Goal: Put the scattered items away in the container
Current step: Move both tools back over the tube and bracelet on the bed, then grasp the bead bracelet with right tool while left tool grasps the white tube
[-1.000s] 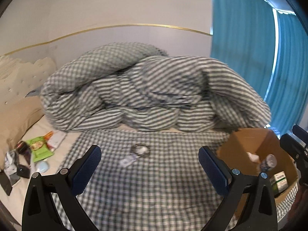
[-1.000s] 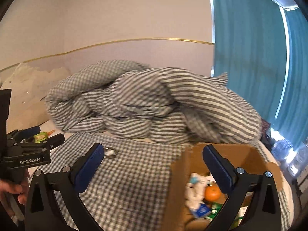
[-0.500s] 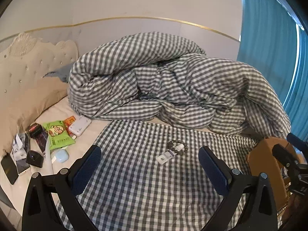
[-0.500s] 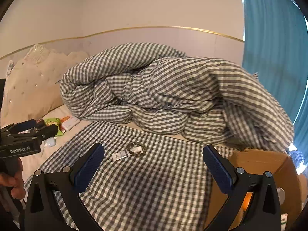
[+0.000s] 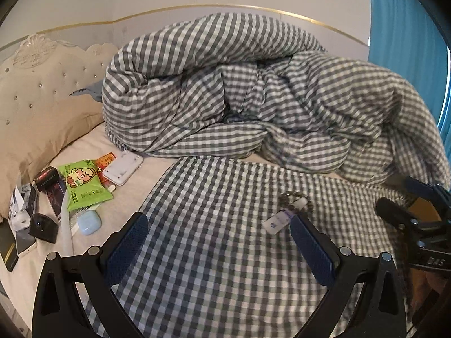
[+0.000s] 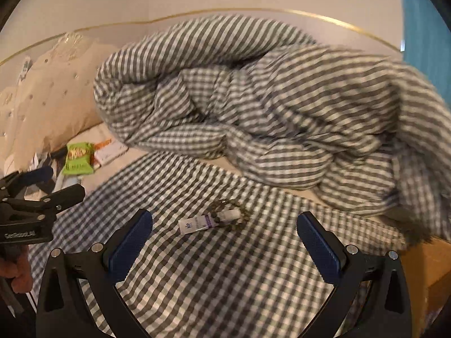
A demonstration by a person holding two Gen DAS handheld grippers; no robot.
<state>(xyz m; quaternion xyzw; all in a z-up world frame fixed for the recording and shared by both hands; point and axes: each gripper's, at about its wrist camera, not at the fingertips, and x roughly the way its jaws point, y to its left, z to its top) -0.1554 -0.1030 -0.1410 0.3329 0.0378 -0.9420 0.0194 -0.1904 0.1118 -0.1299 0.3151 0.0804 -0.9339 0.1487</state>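
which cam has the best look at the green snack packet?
Left wrist. The green snack packet lies sharp and fully visible on the sheet, cartoon print readable. The right wrist view shows it smaller, motion-blurred, near the left edge.

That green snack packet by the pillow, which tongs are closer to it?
Left. The left tongs sit just right of the green packet, open above the checked cloth. The right tongs, also open, are farther right, near the cardboard box.
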